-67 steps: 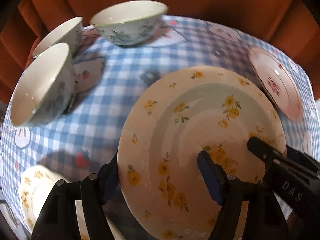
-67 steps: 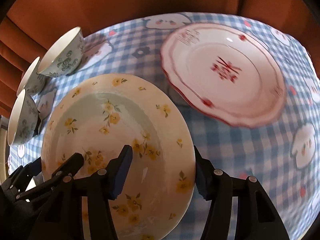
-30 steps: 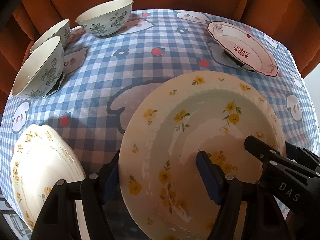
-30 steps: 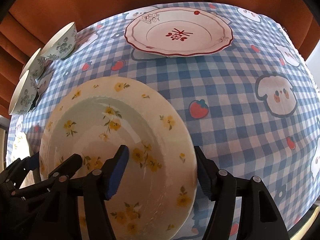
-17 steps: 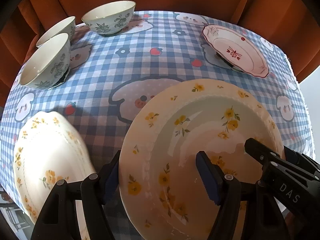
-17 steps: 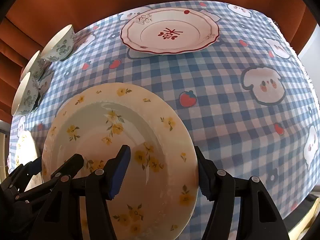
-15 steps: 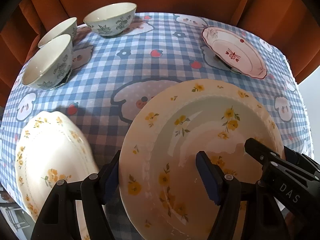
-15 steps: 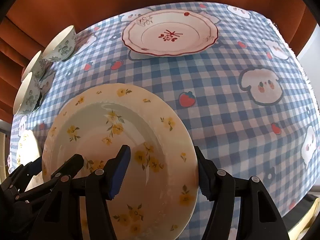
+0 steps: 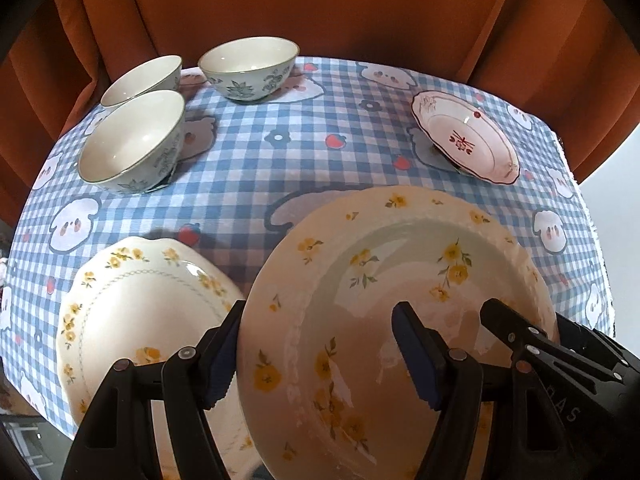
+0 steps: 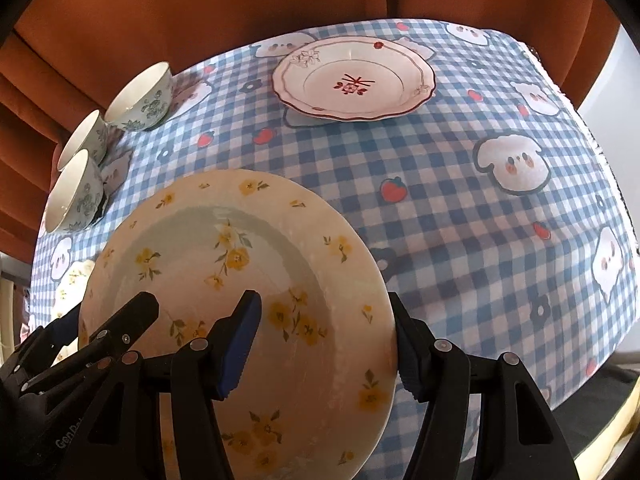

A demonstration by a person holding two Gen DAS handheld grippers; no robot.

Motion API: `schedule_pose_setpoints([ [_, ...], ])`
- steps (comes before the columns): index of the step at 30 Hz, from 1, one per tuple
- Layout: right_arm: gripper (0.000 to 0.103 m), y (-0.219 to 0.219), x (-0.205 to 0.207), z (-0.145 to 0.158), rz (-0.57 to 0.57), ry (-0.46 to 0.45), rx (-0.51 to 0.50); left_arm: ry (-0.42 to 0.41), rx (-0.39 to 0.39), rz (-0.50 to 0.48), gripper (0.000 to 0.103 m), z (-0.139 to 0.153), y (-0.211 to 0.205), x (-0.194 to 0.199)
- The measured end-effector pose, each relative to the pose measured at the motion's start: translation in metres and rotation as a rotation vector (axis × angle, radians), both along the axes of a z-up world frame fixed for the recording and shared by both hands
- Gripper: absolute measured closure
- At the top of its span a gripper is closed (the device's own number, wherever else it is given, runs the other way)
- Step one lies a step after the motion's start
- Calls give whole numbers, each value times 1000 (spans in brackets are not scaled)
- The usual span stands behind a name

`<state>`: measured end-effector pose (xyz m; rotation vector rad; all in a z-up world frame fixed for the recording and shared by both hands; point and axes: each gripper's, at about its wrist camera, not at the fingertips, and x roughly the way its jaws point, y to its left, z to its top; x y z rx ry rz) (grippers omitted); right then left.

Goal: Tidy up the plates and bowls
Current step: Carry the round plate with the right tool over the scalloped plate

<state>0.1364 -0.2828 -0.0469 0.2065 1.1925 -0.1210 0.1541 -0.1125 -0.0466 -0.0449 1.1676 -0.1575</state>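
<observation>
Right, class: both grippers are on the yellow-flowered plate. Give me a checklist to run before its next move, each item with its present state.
1. Left gripper clamps the yellow-flowered plate rim: ok.
2. Right gripper clamps the opposite rim: ok.
3. Plate clear of the tablecloth: ok.
4. Second floral plate uncovered: ok.
5. Red-patterned plate uncovered: ok.
6. Three bowls out of the way: ok.

Three plates, three bowls, two hand-held grippers.
Plates: yellow-flowered, scalloped yellow-flowered, red-patterned. Bowls: all green-patterned.
</observation>
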Motion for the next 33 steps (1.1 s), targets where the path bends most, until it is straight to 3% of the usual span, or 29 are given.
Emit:
schedule_pose_setpoints([
  [18, 37, 92, -3, 12, 53, -18, -38, -14, -33, 61, 31, 9, 96, -13],
  [33, 37, 167, 7, -3, 145, 26, -73, 42, -53, 133, 31, -10, 167, -22],
])
